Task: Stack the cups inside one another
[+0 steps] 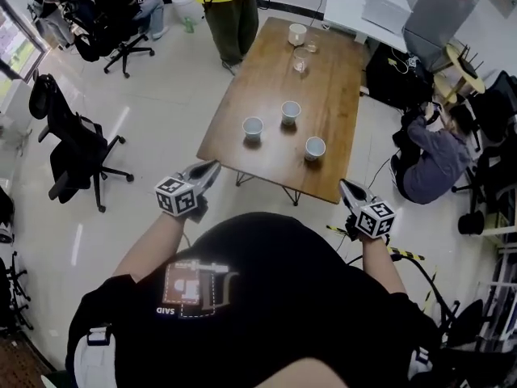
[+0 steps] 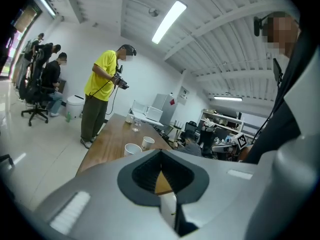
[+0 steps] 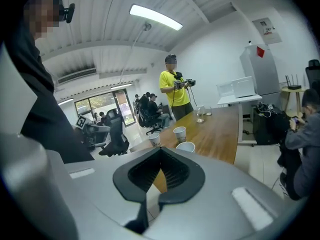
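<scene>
Three white paper cups stand apart and upright on the wooden table [image 1: 266,71]: the left cup [image 1: 254,127], the middle cup [image 1: 291,111] and the right cup [image 1: 315,148]. My left gripper [image 1: 212,170] hovers short of the table's near left corner, shut and empty. My right gripper [image 1: 346,187] is held off the near right corner, also shut with nothing in it. In the left gripper view the closed tips [image 2: 161,152] point at two cups [image 2: 132,149] [image 2: 147,142]. The right gripper view shows its closed tips [image 3: 161,148] below all three cups [image 3: 154,139] [image 3: 179,133] [image 3: 185,147].
At the table's far end stand another white cup [image 1: 298,33] and a glass [image 1: 300,61]. A person in a yellow shirt [image 1: 222,6] stands beyond that end. Office chairs [image 1: 77,148] are on the left, and a seated person [image 1: 436,156] is at the right.
</scene>
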Tool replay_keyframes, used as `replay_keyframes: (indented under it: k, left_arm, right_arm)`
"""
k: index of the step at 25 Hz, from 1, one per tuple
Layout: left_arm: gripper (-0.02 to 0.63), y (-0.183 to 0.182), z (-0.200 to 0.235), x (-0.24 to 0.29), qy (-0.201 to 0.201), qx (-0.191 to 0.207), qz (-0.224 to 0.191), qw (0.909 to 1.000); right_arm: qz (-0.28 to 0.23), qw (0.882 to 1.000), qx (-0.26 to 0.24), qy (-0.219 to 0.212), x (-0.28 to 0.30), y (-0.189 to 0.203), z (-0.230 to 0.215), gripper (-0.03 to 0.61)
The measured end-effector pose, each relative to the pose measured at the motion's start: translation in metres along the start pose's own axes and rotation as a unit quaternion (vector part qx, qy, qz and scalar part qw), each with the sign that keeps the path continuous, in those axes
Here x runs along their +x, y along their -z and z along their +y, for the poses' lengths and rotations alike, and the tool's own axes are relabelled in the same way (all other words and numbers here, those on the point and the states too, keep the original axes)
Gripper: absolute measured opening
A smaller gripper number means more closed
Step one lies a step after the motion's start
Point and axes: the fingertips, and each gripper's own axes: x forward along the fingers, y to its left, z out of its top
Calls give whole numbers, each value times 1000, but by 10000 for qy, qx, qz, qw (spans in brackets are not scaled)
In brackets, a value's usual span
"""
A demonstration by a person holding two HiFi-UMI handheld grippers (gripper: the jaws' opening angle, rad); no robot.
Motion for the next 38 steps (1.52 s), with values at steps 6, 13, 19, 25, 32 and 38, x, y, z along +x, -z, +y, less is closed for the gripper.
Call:
replay_keyframes:
  k: [6, 13, 19, 25, 32, 38]
  left_arm:
    - [3, -21, -7, 35, -46, 281, 142, 9995]
    - [5, -32, 21, 86, 747, 703, 485, 9935]
    - [8, -40, 32, 115, 1747, 939, 790, 9769]
    - [35, -44, 18, 141, 2302, 1717, 1127, 9512]
    - [87, -43, -68, 177, 2729, 3442, 1544, 8850]
    - [107, 12, -131, 214, 3044, 5232, 2331, 7611]
  right_arm:
    - [-3, 9997, 232, -124, 23, -13, -39, 14]
    - [135, 9975, 407, 558, 43, -10, -50, 14]
    - [5, 9859, 763, 1490, 34, -9, -42, 14]
    - [-46, 9803, 1005, 1699, 29, -2, -38, 14]
    - [61, 9854, 990, 1387, 17, 18, -62, 14]
    - [97, 9887, 935, 1169, 2, 32, -78, 14]
